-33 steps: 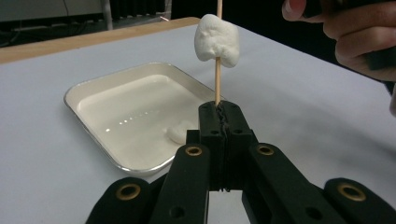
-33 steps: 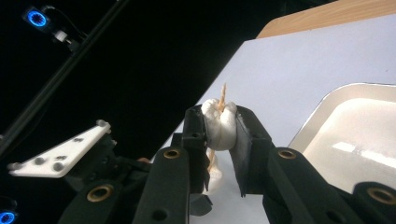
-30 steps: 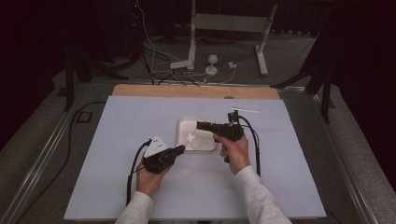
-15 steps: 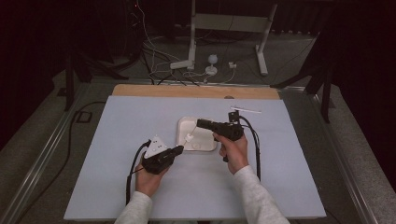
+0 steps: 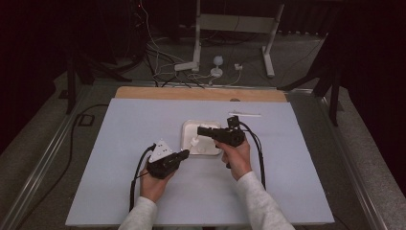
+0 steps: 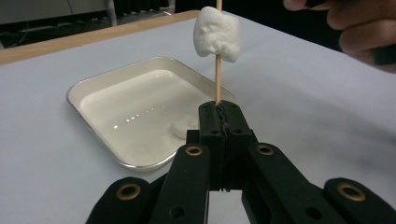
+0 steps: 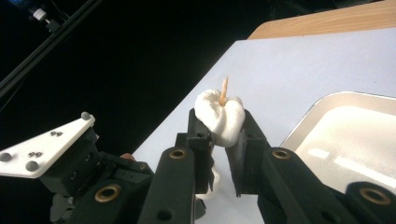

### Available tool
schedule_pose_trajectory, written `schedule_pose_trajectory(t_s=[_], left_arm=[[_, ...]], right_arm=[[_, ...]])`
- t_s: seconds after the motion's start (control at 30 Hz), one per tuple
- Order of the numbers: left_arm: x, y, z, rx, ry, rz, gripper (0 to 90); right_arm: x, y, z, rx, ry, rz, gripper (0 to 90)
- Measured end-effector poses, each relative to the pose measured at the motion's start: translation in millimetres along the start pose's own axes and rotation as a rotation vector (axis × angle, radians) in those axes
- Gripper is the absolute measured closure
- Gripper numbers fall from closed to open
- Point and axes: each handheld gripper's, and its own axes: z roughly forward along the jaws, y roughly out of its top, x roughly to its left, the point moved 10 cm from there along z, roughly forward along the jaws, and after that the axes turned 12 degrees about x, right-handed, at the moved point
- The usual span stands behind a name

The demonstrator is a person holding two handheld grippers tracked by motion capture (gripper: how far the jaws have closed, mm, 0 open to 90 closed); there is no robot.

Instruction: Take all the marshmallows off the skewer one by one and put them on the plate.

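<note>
My left gripper (image 6: 219,109) is shut on the foot of a thin wooden skewer (image 6: 217,79) and holds it upright. A white marshmallow (image 6: 217,30) is threaded on the skewer. Higher up, my right gripper (image 7: 219,126) is shut on a second marshmallow (image 7: 219,114), its jaws having just closed further on it. The skewer's tip (image 7: 224,88) pokes out through the top of that marshmallow. In the high view, the left gripper (image 5: 184,154) and the right gripper (image 5: 201,129) meet over a shallow white tray (image 5: 213,151). Another marshmallow (image 6: 180,128) lies in the tray (image 6: 88,100).
The pale blue table sheet (image 5: 119,143) surrounds the tray, with a wooden strip (image 5: 201,94) along its far edge. A thin white stick (image 5: 245,114) lies at the back right. Cables and a stand's feet (image 5: 191,64) are on the floor beyond.
The right gripper has crept slightly left over the tray. The left hand has kept still with the skewer.
</note>
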Motion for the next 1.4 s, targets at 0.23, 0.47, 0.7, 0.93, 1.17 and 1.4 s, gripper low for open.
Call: schedule_pose_trajectory(t_s=[0.23, 0.47, 0.7, 0.93, 1.17, 1.4], left_arm=[[1.5, -1.0, -0.6, -0.001, 0.008, 0.012, 90.0], [4.8, -2.9, -1.4, 0.004, 0.039, 0.026, 90.0], [6.5, -4.3, -2.1, 0.011, 0.057, 0.04, 90.0], [9.6, -7.4, -2.2, 0.024, 0.079, 0.05, 90.0], [16.3, -17.9, 1.0, 0.097, 0.155, 0.081, 90.0], [27.9, -16.8, -7.7, 0.033, 0.105, -0.042, 90.0]], right_arm=[[-1.0, 5.9, -3.9, -0.023, -0.036, -0.003, 80.5], [-0.9, 11.3, -4.0, -0.046, -0.043, 0.008, 80.4], [-1.4, 14.2, -5.4, -0.054, -0.053, 0.002, 80.1], [-2.7, 15.6, -5.2, -0.063, -0.048, 0.011, 80.0], [-5.5, 25.3, -17.3, -0.152, -0.03, 0.045, 80.5], [-10.3, 37.2, -53.5, -0.14, -0.104, -0.016, 79.9]])
